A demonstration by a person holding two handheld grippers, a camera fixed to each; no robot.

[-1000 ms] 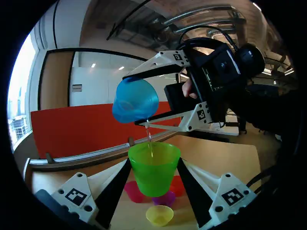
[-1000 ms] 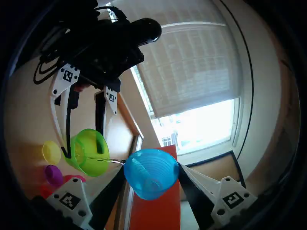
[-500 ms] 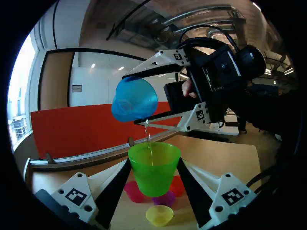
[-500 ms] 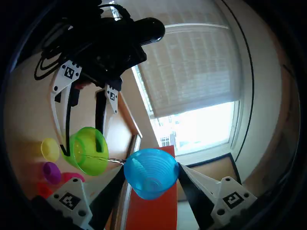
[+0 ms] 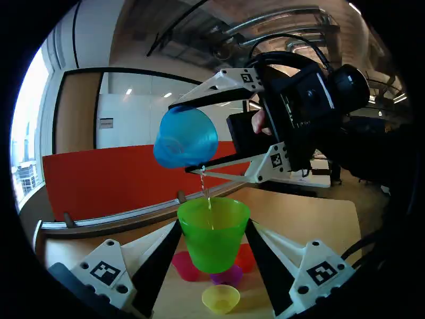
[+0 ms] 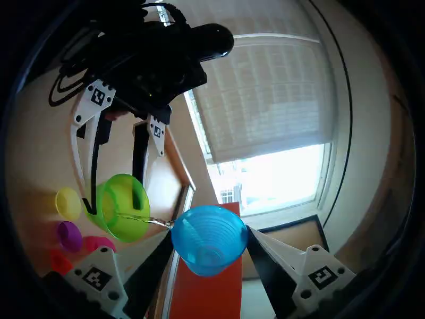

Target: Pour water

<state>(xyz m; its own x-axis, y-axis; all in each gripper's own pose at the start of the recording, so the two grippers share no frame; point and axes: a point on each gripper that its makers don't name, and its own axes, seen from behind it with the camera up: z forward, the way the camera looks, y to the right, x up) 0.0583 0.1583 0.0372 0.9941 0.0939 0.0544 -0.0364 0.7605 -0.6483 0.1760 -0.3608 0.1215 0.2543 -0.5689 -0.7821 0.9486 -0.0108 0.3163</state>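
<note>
My left gripper (image 5: 212,242) is shut on a green cup (image 5: 213,234), held upright above the wooden table (image 5: 308,218). Above it my right gripper (image 5: 183,135) is shut on a blue cup (image 5: 185,137), tipped over with its rim down. A thin stream of water (image 5: 204,189) runs from the blue cup's rim into the green one. In the right gripper view the blue cup (image 6: 209,240) sits between my right gripper's (image 6: 209,244) fingers, and the stream (image 6: 151,220) reaches the green cup (image 6: 119,208) held by the left gripper (image 6: 114,204).
Small cups lie on the table below: pink (image 5: 185,265), purple (image 5: 227,276), yellow (image 5: 221,297) and red (image 5: 245,257). A red panel (image 5: 106,178) stands behind the table's far edge. A bright window with a blind (image 6: 265,133) is on the wall.
The blue cup has tipped a touch further and edged left. The stream of water keeps running into the green cup, which has stayed in place.
</note>
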